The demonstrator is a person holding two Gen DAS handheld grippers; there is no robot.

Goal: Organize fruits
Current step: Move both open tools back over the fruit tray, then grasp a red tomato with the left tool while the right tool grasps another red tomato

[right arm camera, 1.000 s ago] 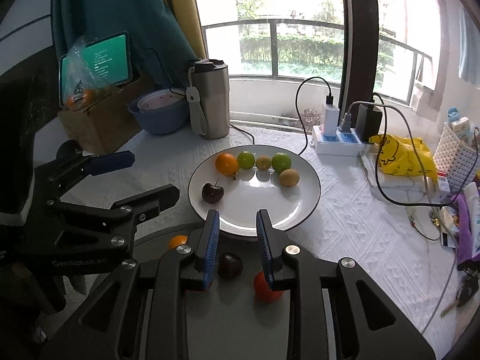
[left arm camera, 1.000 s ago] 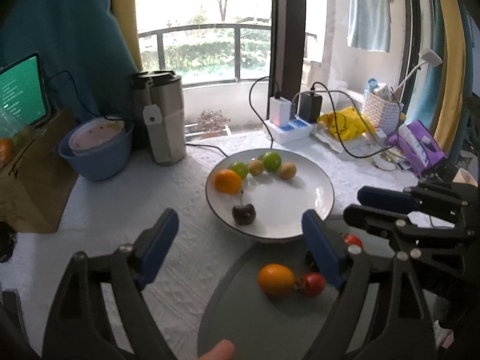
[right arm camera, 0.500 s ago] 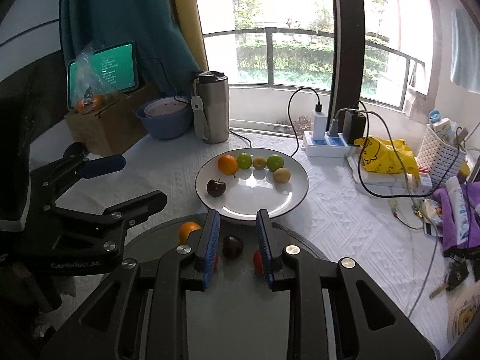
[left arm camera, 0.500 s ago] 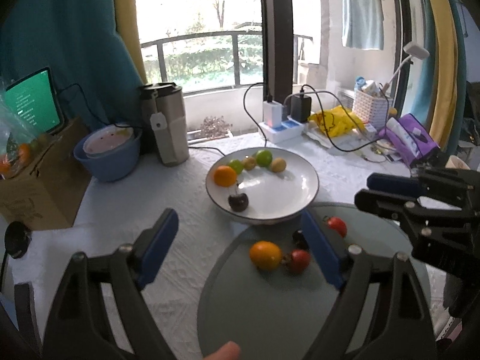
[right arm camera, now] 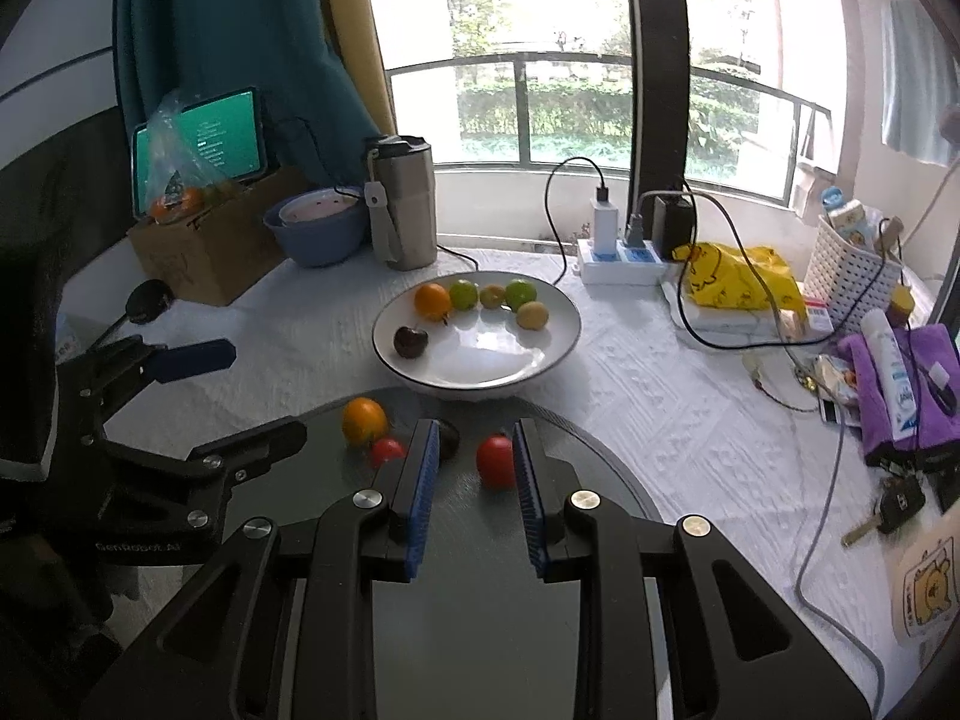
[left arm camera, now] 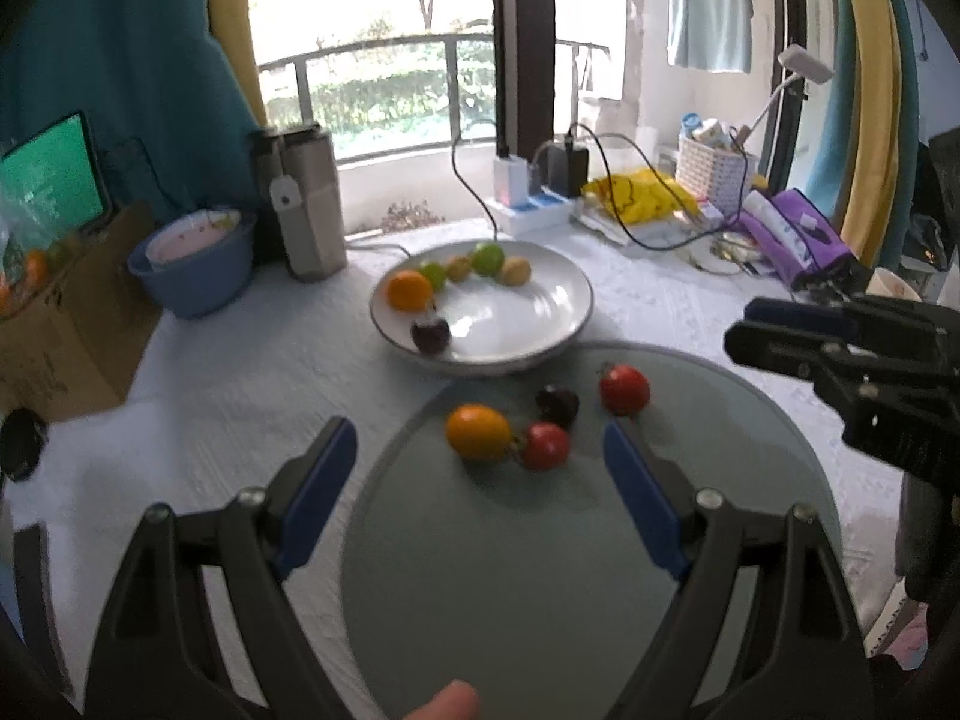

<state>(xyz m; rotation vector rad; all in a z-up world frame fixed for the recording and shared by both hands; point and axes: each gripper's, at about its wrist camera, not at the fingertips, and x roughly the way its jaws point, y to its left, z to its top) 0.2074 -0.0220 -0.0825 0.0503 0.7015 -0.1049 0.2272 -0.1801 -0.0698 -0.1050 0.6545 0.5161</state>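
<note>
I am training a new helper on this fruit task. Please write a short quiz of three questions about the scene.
1. How many fruits lie on the white plate?
2. True or false: the right tongs are shut on a tomato.
3. Which fruit touches the orange on the grey mat: A) the small tomato, B) a green lime, C) a banana?

Key: 1) six; 2) false, they are open and hold nothing; 3) A.

Plate (right arm camera: 384, 354) behind round mat (right arm camera: 600, 462); tomato (right arm camera: 495, 459) on mat.
</note>
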